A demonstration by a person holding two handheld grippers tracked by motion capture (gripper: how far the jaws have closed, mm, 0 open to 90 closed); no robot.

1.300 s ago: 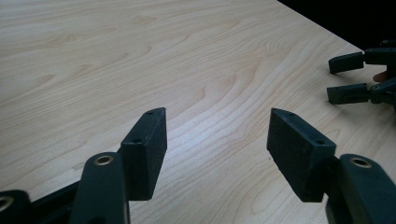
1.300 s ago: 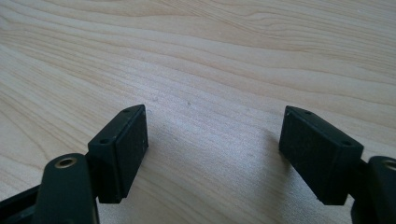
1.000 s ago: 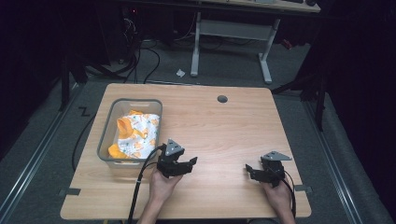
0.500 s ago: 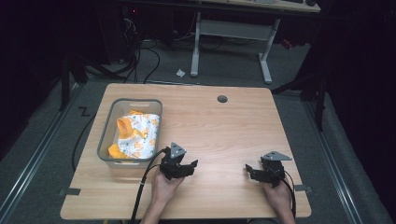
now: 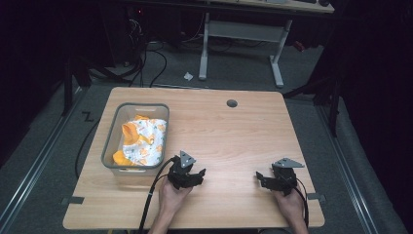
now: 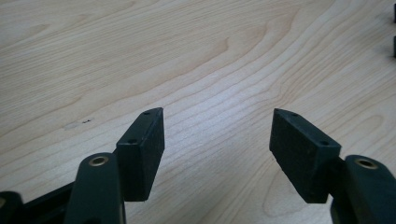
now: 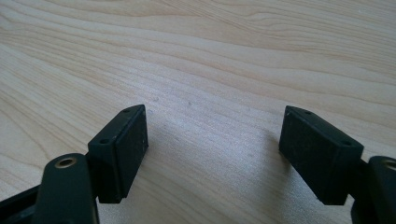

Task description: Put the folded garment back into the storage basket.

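Both grippers rest at the near edge of the table (image 5: 234,131), jaws wide, holding nothing: left gripper (image 5: 191,176) just right of the bin (image 5: 113,141) (orange-patterned cloth (image 5: 141,141) inside), right gripper (image 5: 267,179) well apart.

Table (image 5: 253,131) brightly lit from above, room around it dark, near fingers (image 6: 140,154) softly blurred, faint shadows beneath them, no glare

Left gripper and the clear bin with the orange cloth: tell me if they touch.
Apart. In the high view, bare table shows between the left gripper and the bin; the left gripper view shows open jaws over bare wood.
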